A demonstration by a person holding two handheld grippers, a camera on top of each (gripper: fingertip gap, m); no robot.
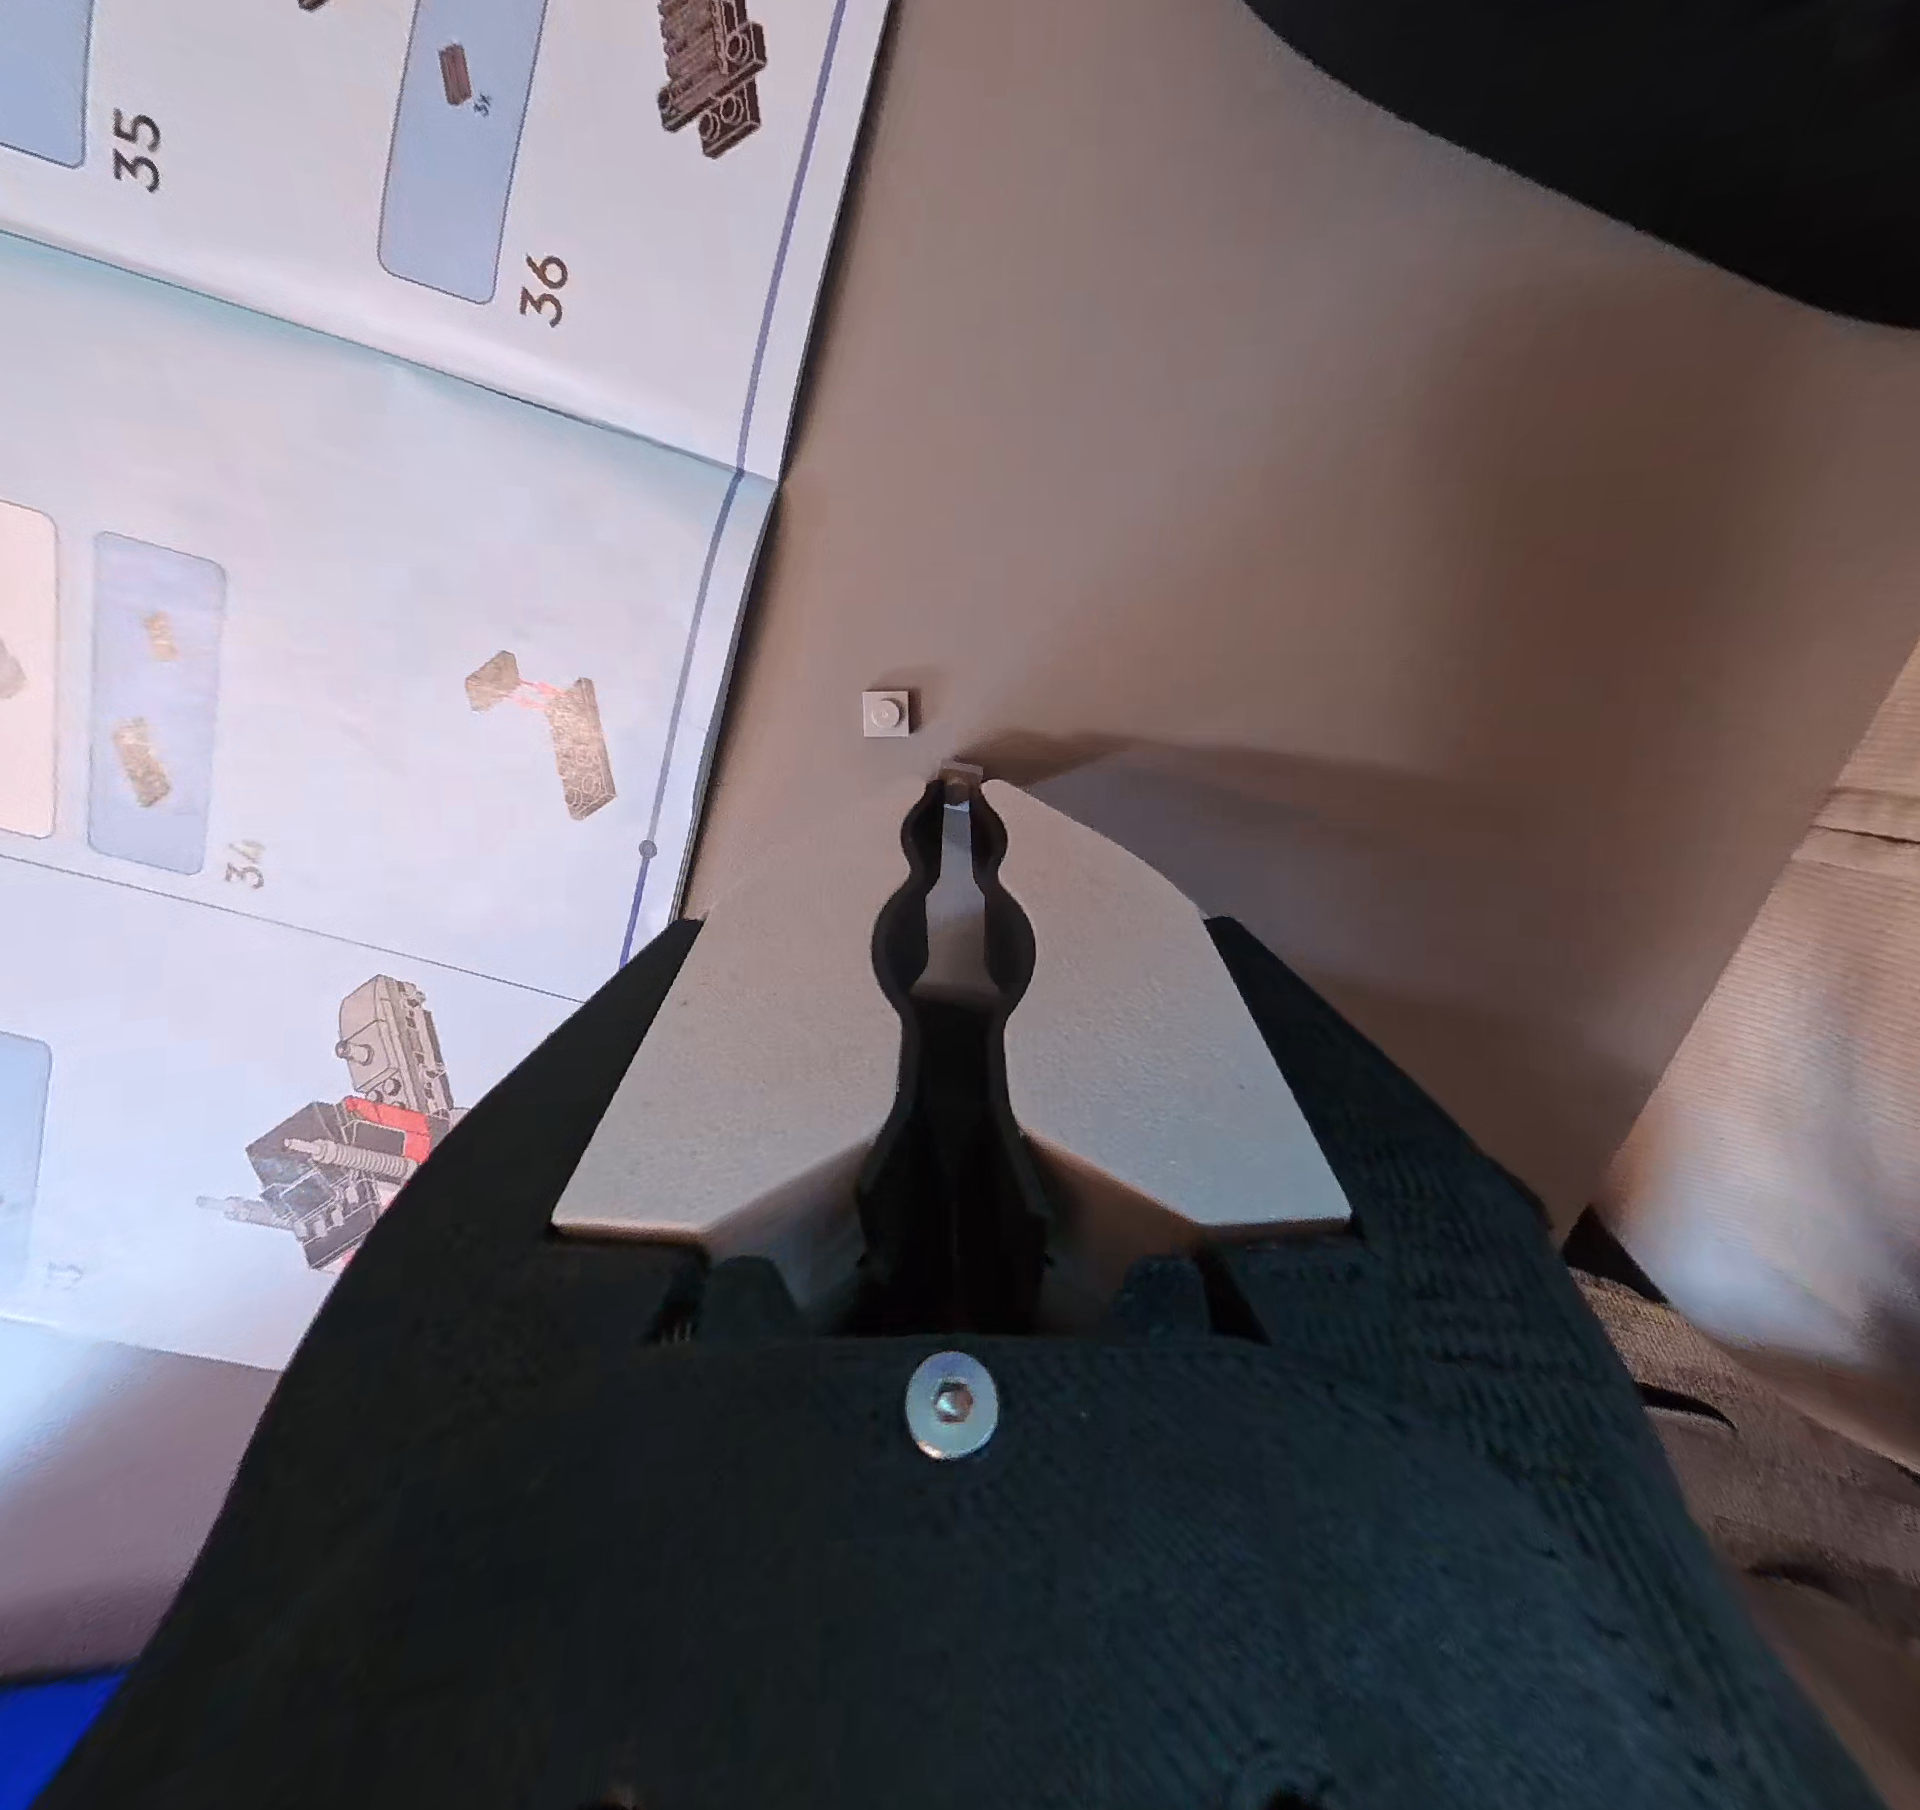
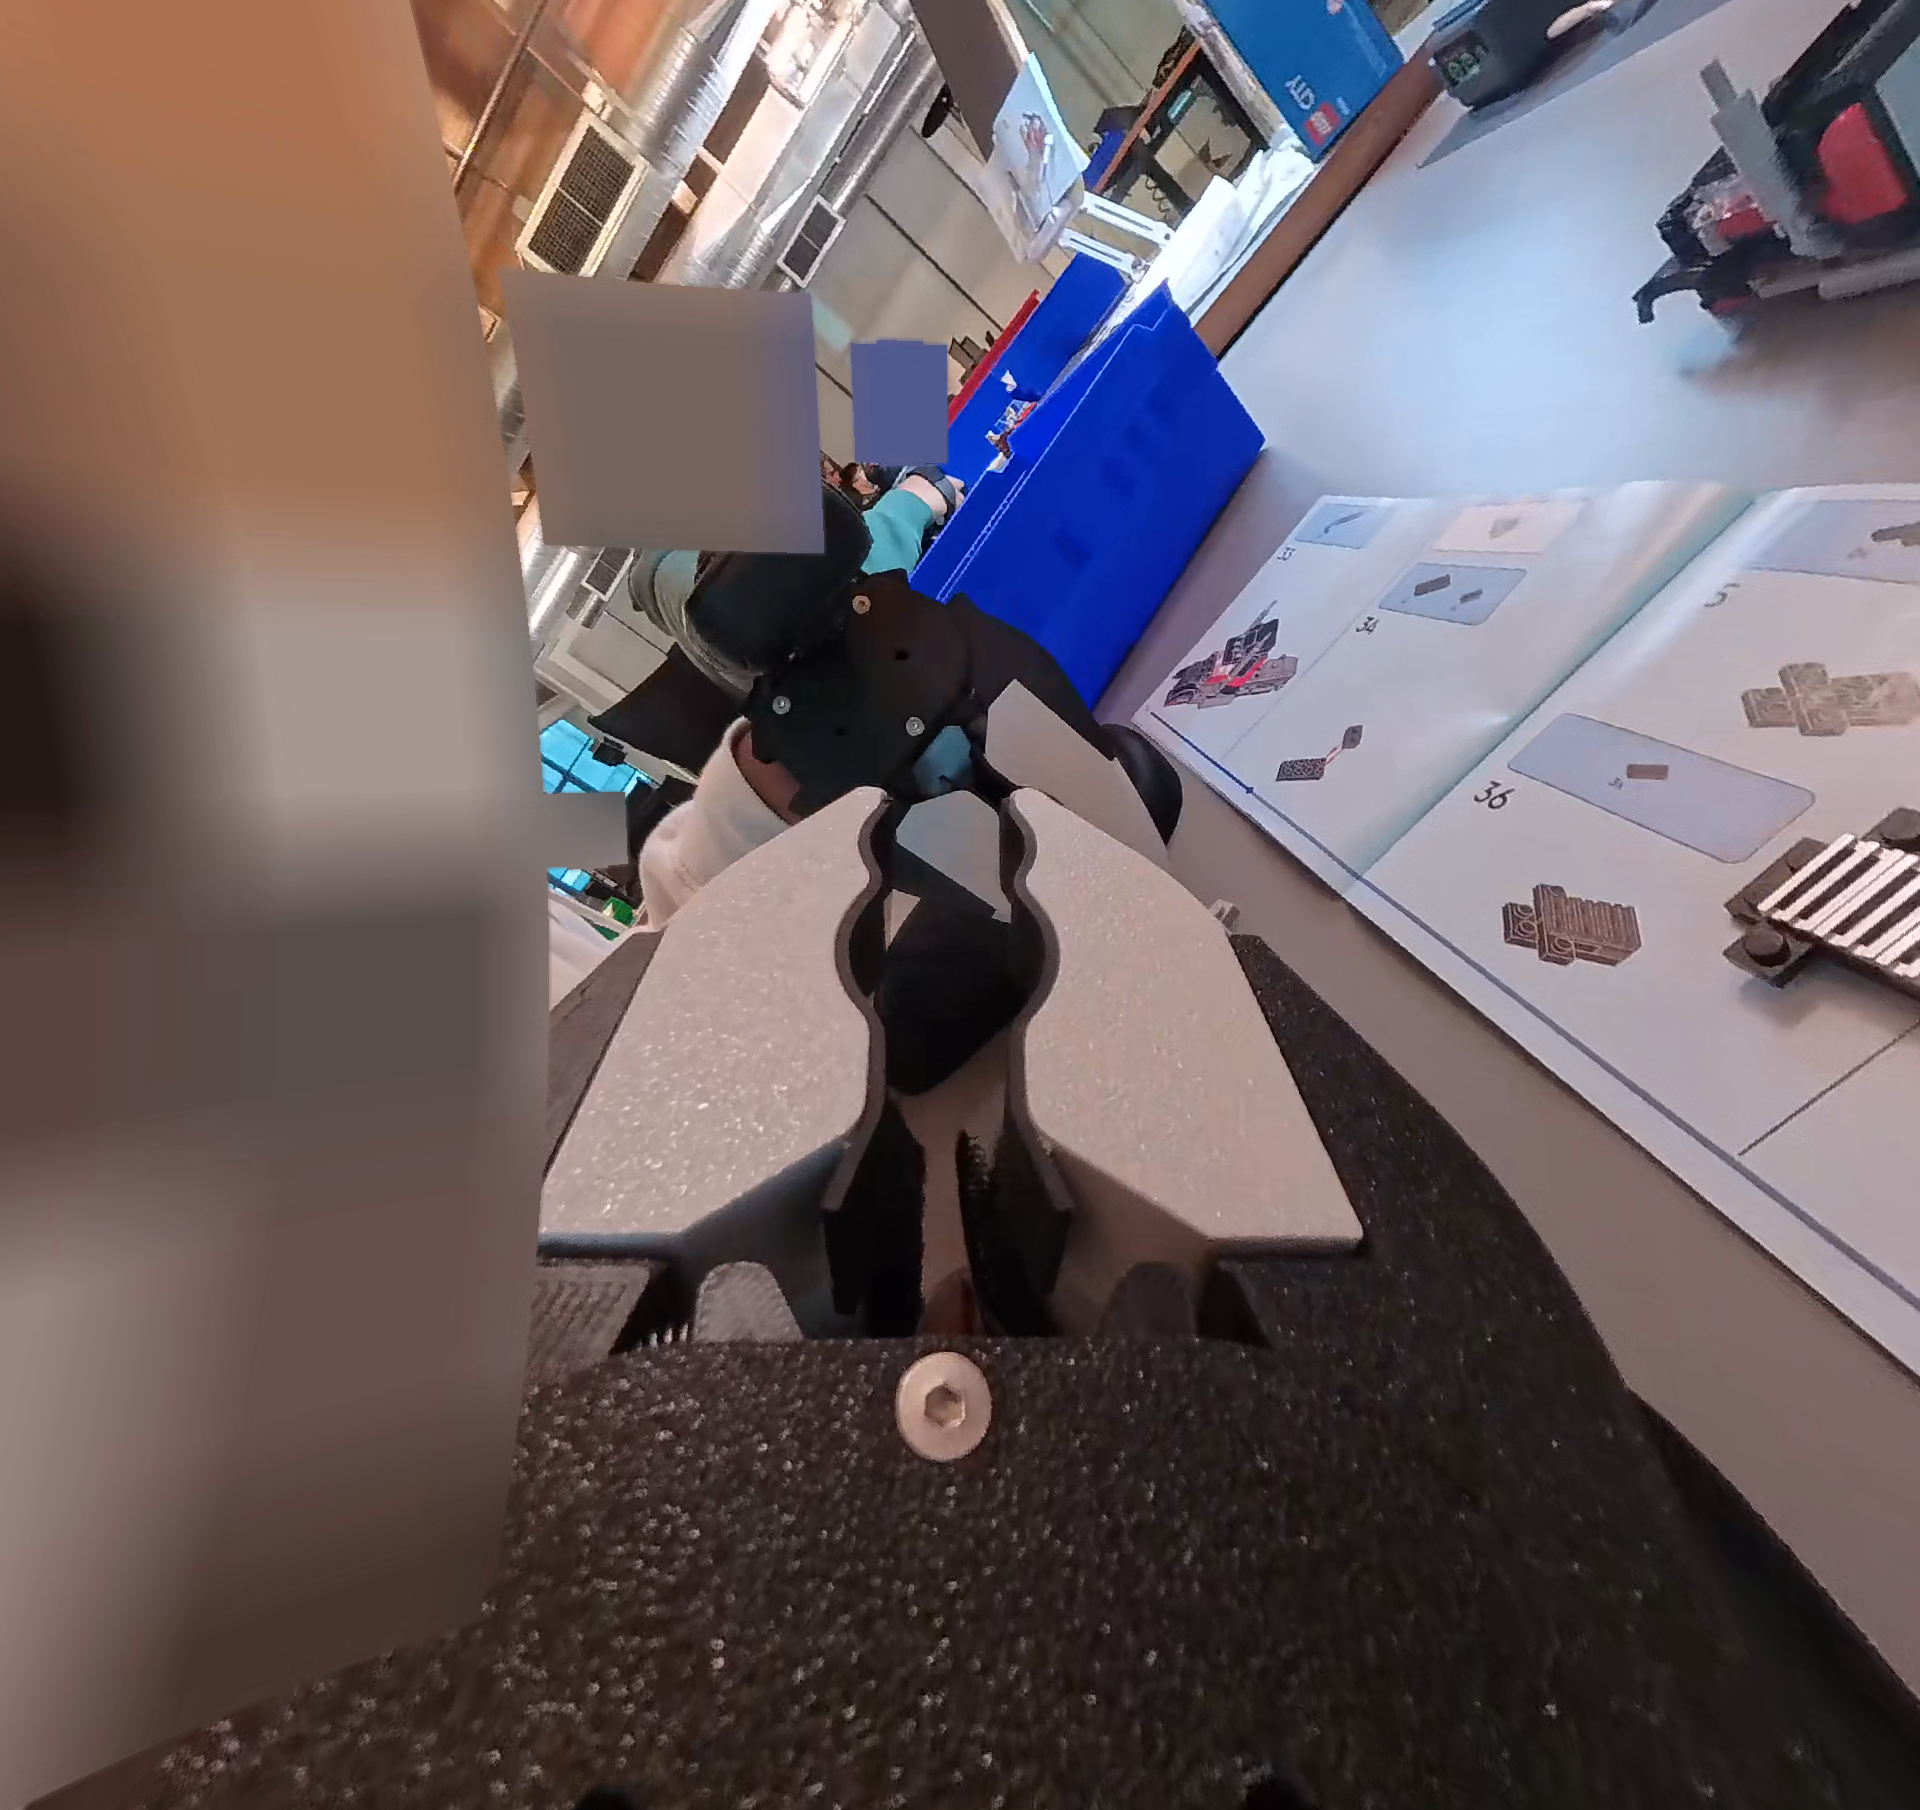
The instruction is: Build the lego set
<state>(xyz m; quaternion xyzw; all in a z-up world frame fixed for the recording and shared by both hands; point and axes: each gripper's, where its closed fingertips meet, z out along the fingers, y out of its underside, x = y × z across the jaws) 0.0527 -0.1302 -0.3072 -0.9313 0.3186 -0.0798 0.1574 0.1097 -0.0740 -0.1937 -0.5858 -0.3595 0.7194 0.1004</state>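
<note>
My left gripper [image 1: 956, 789] has black fingers and is shut on a tiny grey Lego piece [image 1: 959, 773], pinched at the tips just above the pale table. A light grey one-stud plate [image 1: 890, 714] lies on the table just left of the tips, apart from them. My right gripper [image 2: 948, 810] has grey fingers, is slightly open and empty, and is held off the table. A dark plate assembly with black-and-white striped tiles [image 2: 1849, 903] lies on the open instruction booklet [image 2: 1558, 825]. A partly built black, red and grey model [image 2: 1818, 171] stands farther back.
The booklet [image 1: 364, 513] covers the table to the left of my left gripper. The left gripper's black body [image 2: 862, 680], held by a hand, fills the view beyond my right fingers. A blue bin [image 2: 1101, 482] and a blue box [image 2: 1278, 15] stand at the table's far side. Beige-clad legs [image 1: 1787, 1033] are at the right. The tips of one gripper are about 15 cm away from the tips of the other.
</note>
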